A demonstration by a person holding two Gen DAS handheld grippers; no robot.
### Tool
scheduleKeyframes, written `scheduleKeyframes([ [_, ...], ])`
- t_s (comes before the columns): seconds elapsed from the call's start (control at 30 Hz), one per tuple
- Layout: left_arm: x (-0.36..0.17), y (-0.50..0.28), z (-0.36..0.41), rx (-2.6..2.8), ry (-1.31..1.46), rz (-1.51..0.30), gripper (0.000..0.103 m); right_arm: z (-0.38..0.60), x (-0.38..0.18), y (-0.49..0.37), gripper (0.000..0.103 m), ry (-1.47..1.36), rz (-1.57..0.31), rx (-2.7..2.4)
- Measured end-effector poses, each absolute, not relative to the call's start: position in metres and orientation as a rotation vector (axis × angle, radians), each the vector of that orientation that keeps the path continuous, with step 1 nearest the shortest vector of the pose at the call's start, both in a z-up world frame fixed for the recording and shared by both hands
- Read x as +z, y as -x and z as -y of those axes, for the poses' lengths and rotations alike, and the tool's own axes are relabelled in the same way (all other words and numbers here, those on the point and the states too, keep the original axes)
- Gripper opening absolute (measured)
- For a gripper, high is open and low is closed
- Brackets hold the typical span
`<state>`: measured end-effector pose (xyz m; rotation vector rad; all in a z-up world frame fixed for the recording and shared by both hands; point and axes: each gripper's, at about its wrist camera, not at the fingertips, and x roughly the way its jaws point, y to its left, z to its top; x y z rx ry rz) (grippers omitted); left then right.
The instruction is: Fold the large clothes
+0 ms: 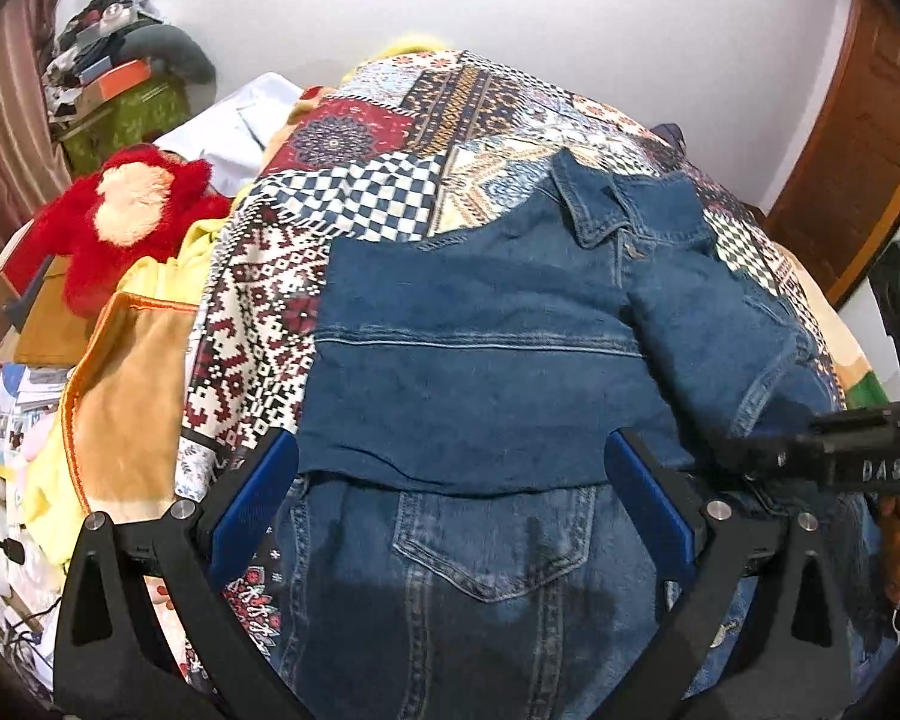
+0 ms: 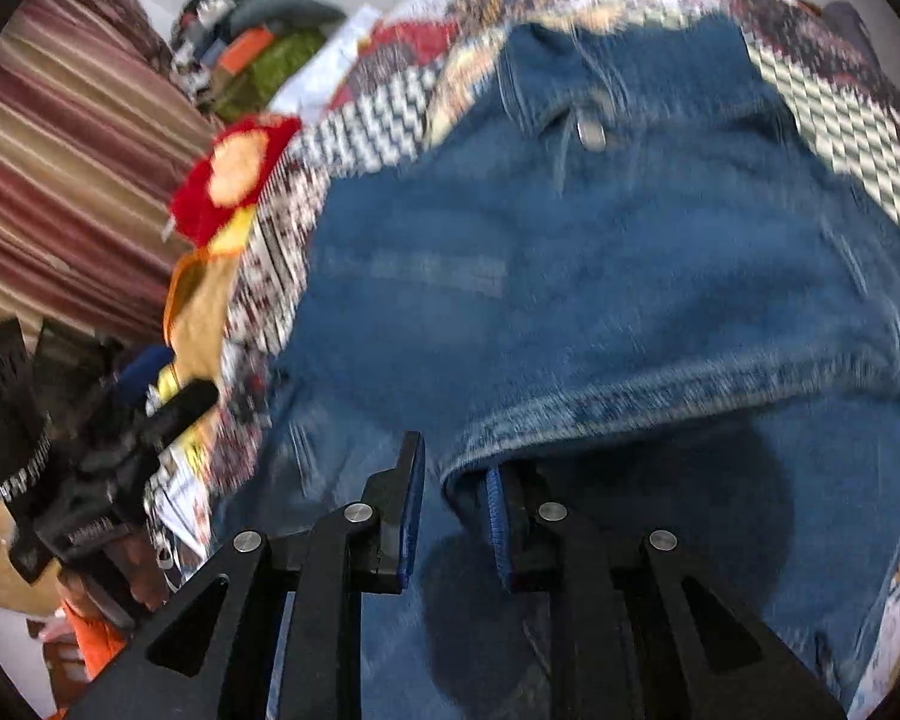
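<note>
Left gripper [image 1: 450,480] gapes wide, empty, over the denim jacket [image 1: 480,360]. Right gripper [image 2: 453,498], part-open, straddles the sleeve cuff [image 2: 630,414]; pinch both layers squarely.

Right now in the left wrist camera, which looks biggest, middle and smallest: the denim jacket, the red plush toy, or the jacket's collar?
As they look in this view:
1. denim jacket, by far the biggest
2. red plush toy
3. collar, a bit smaller than the toy

The jacket lies nearest the camera, which swells it.
</note>
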<state>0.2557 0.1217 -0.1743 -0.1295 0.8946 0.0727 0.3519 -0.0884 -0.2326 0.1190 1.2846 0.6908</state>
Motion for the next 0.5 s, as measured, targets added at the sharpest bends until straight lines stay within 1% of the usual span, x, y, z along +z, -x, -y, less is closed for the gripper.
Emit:
scheduleKeyframes([
  [0.17,-0.162,-0.257,-0.095,0.034,0.06,-0.88,0.103,0.108,-0.224,-0.33,0.017,-0.075,-1.287,0.706],
  [0.27,-0.153,-0.262,-0.075,0.002,0.022,-0.864,0.103,0.129,-0.201,-0.325,0.017,-0.106,-1.22,0.711],
  [0.5,-0.134,-0.288,-0.017,-0.092,-0.092,-0.833,0.103,0.208,-0.138,-0.323,0.017,-0.144,-0.994,0.598],
])
